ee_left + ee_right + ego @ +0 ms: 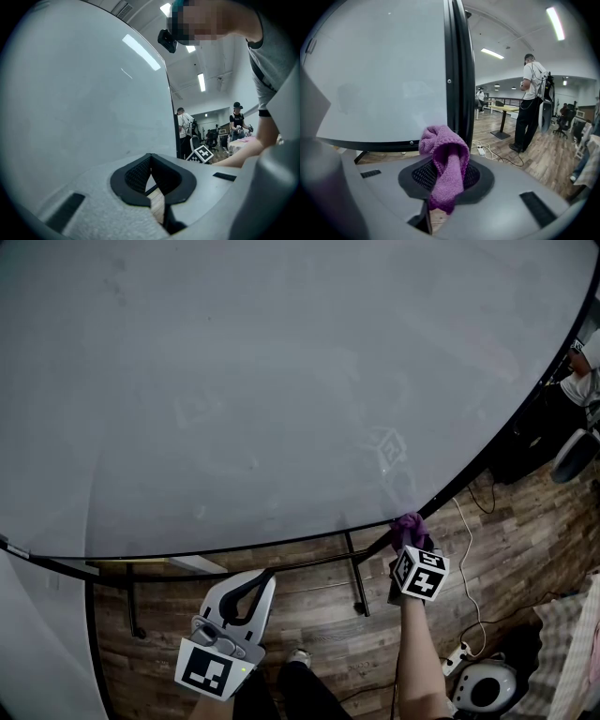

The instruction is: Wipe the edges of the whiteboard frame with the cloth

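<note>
Presently the right gripper (pixel 407 542) is clamped on a purple cloth (pixel 410 525). The right gripper view shows the knitted fabric pinched between the two black pads, with a bunched loop standing above the jaw tips and a tail hanging below them. The bunched end sits at the lower right corner of the whiteboard (pixel 281 381), where the black frame (pixel 457 70) turns from its bottom rail to its upright side. From the head view the cloth appears to touch that rail. The left gripper (pixel 262 576) hangs lower and to the left, below the bottom rail and well apart from the cloth. Its jaws meet at the tips and hold nothing; only floor shows through the slot behind them. The board surface is grey-white and shows faint reflections of the marker cubes. Beneath it run the stand's dark legs (pixel 358 577) on a wood plank floor (pixel 506 549), where a white cable (pixel 472 559) trails. A person in a white shirt (pixel 532 89) stands farther off.
</note>
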